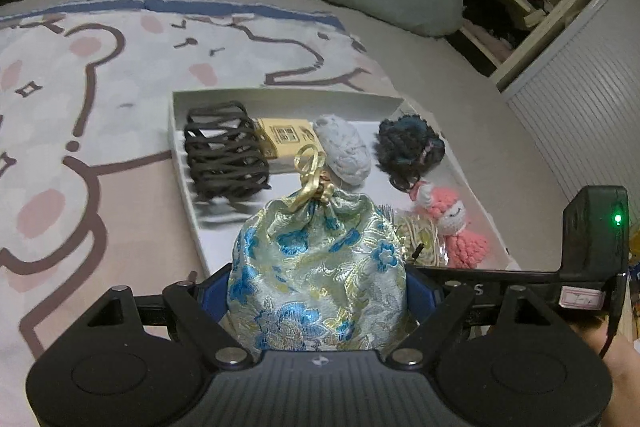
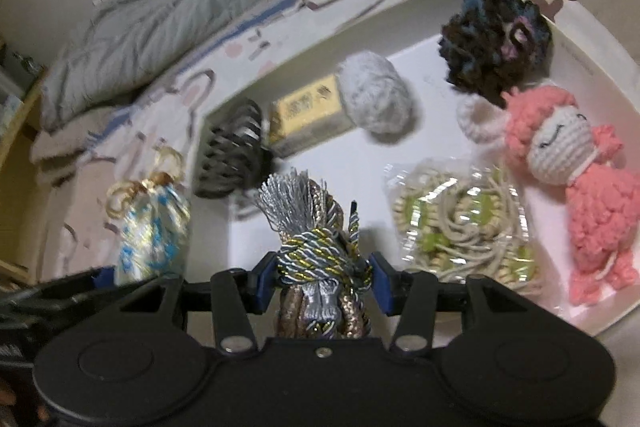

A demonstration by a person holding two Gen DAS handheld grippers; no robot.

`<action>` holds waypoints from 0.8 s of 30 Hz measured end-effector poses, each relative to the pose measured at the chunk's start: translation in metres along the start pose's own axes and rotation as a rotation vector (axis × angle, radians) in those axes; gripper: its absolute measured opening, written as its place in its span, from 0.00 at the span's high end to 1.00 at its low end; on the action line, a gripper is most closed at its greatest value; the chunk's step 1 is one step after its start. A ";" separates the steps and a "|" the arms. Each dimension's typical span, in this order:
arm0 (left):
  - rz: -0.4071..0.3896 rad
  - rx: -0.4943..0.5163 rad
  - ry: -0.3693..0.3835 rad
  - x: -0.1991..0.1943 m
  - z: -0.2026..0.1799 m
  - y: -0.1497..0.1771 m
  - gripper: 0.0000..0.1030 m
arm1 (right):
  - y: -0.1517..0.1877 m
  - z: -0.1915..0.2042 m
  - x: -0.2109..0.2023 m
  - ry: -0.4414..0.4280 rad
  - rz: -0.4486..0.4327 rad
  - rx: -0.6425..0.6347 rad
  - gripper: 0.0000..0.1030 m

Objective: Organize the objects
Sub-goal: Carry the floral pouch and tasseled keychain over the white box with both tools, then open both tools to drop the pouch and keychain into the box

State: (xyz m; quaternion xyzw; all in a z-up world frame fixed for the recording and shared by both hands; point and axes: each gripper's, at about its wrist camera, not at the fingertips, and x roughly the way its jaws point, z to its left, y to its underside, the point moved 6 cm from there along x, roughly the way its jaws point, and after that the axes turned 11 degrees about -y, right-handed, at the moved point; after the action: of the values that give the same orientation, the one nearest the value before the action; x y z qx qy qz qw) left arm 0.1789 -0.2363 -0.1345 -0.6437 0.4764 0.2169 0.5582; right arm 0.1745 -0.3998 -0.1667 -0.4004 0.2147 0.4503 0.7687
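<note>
Bed with cartoon sheet carries white tray (image 1: pixel 182 151), six items inside. Left tool (image 1: pixel 316 291) grips brocade pouch (image 1: pixel 316 267); right tool (image 2: pixel 322 277) clamps tasselled cord bundle (image 2: pixel 316 247). Both unplaced, above tray's near edge.

Left gripper (image 1: pixel 316 291): my blue pads clamp a brocade drawstring pouch (image 1: pixel 316 267) between them, jaws wide, tilted downward.
Right gripper (image 2: pixel 322 283): my pads pinch a bundle of tasselled cord (image 2: pixel 320 251), jaws narrower, also angled down.
My hand (image 1: pixel 616 367): only its edge shows, lower right.
</note>
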 end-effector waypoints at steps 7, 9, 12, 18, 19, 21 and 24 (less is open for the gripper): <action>0.023 0.118 -0.048 0.012 -0.012 0.006 0.10 | 0.003 -0.003 -0.009 0.132 0.011 -0.149 0.50; 0.028 0.122 -0.047 0.011 -0.010 0.005 0.07 | 0.001 -0.001 -0.017 0.107 0.002 -0.123 0.40; 0.021 0.130 -0.045 0.006 -0.008 0.003 0.07 | -0.002 0.007 -0.031 0.092 -0.048 -0.134 0.36; 0.011 0.132 -0.060 -0.001 -0.003 -0.001 0.08 | -0.013 0.015 -0.043 0.107 -0.099 -0.158 0.42; 0.009 0.134 -0.063 -0.002 -0.002 -0.001 0.08 | -0.012 0.015 -0.043 0.109 -0.095 -0.159 0.42; 0.000 0.139 -0.070 -0.006 -0.001 -0.002 0.08 | -0.013 0.016 -0.044 0.118 -0.095 -0.166 0.42; -0.018 0.145 -0.090 -0.012 0.001 -0.003 0.08 | -0.011 0.020 -0.050 0.125 -0.104 -0.178 0.40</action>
State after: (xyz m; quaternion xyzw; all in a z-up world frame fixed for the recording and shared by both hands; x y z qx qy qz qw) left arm 0.1765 -0.2315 -0.1231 -0.5954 0.4596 0.2056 0.6261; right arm 0.1588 -0.4128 -0.1159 -0.5048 0.2004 0.4013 0.7375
